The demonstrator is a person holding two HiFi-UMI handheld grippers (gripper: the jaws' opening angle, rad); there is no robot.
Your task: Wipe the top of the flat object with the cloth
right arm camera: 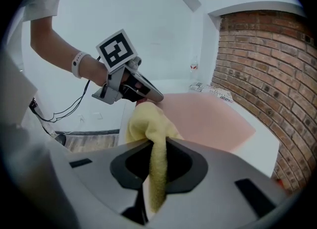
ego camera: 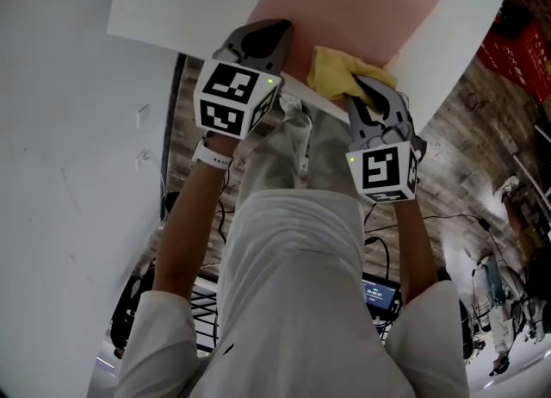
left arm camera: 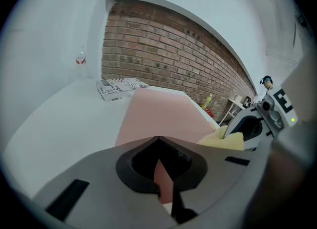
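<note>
Right gripper (ego camera: 368, 93) is pinching a fuzzy yellow cloth (ego camera: 334, 73) on the smooth pink sheet (ego camera: 353, 0). Left gripper (ego camera: 265, 34) is clamping the sheet's lower edge.

White tabletop (ego camera: 164, 0); printed sheet (left arm camera: 116, 87) at far end, near brick wall (left arm camera: 168, 49); red crate (ego camera: 523, 53) on wood floor (ego camera: 461, 133); black cables (right arm camera: 49, 116) beside tabletop edge

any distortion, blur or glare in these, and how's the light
Head view: the fisheye bows the white table edges; the light is soft and even, with no glare on the pink sheet. Left gripper view: the brick wall curves, and the corners go black. Right gripper view: same dark corners; the yellow cloth looks sharp.
</note>
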